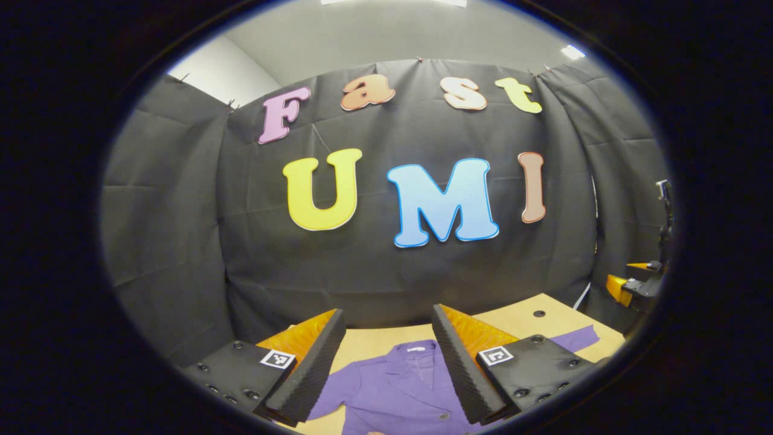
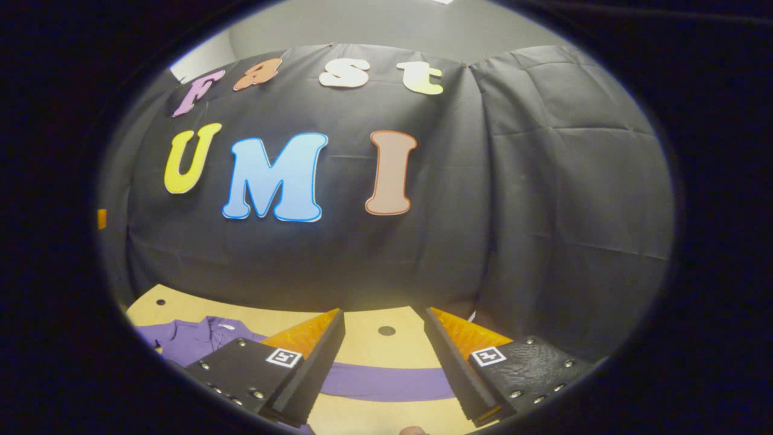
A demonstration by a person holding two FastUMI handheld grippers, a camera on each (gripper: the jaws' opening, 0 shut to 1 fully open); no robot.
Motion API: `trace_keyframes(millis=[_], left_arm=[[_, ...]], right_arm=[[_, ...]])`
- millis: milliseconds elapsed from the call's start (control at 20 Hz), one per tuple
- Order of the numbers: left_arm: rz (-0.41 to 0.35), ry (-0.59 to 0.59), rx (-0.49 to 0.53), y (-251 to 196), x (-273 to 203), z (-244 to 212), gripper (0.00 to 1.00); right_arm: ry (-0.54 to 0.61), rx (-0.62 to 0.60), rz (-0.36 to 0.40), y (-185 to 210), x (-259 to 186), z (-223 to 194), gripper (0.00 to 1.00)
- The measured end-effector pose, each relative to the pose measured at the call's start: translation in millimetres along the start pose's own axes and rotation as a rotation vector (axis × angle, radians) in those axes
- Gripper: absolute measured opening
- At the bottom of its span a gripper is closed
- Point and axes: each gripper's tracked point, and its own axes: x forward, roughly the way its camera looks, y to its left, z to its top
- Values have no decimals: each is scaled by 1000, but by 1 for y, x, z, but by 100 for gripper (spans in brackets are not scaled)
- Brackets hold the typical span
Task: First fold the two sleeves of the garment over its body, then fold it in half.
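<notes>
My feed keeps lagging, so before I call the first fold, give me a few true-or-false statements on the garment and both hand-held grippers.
1. The purple garment lies spread on the wooden table. True.
2. The left hand-held gripper is shut on the collar. False: its jaws stand apart above the garment, holding nothing.
3. In the right gripper view, a sleeve stretches flat across the table. True.
4. The right hand-held gripper is clamped on that sleeve. False: it is open, with the sleeve visible between its fingers.
5. Both sleeves are already folded over the body. False: the sleeve seen in the right gripper view still lies out to the side.
</notes>
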Motion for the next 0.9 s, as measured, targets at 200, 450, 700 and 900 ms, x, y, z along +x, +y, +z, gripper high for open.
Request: trace_keyframes(millis=[200,450,700,900], left_arm=[[7,-3,5,1,0,0,94],[2,-11,19,-3,3,2,94],[9,-7,30,-2,2,4,95],[33,8,37,4,0,0,95]], right_arm=[[-39,23,10,-2,1,12,86],[-41,16,9,-6,11,12,86],[0,-15,-44,-32,38,-15,86],[111,-31,-94,-56,67,-71,86]])
